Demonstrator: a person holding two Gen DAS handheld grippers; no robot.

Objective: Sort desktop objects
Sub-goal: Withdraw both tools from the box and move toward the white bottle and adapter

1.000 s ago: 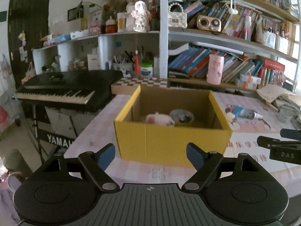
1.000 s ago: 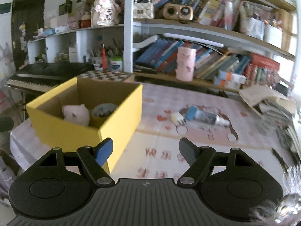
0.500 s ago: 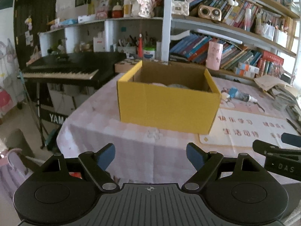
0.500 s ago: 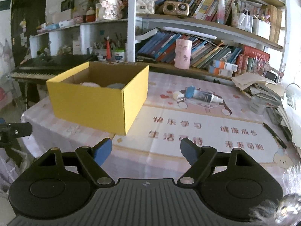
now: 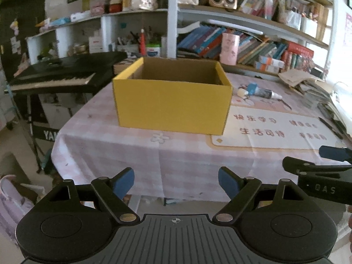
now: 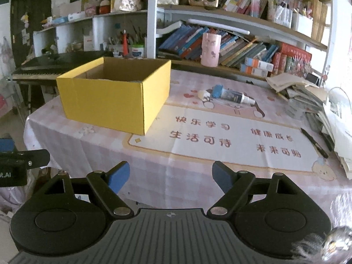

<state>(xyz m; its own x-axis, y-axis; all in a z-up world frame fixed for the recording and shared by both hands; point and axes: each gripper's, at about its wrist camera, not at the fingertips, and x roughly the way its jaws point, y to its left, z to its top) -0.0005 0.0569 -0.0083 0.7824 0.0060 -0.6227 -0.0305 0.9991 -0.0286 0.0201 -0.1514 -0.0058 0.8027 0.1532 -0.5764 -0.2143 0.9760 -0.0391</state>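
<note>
A yellow cardboard box [image 5: 172,105] [image 6: 105,103] stands open-topped on the pink checked tablecloth, and its inside is hidden from this low angle. A blue-capped bottle [image 6: 228,95] [image 5: 257,90] lies on the mat behind the box, beside a small cream object [image 6: 203,94]. My left gripper [image 5: 176,180] hangs open and empty off the table's front edge. My right gripper [image 6: 171,178] is over the front edge; its jaws are opening with nothing between them. Its fingers [image 5: 308,167] show at the right of the left wrist view.
A printed desk mat [image 6: 220,136] covers the table's right half, with a black pen [image 6: 313,143] and piled papers [image 6: 308,92] at its right. A black keyboard [image 5: 59,77] stands left of the table. Bookshelves [image 6: 231,41] and a pink cup [image 6: 210,49] are behind.
Both grippers have drawn back from the box to beyond the table's front edge and sunk. The plush toy and round tin inside the box have dropped out of sight. The right jaws widened.
</note>
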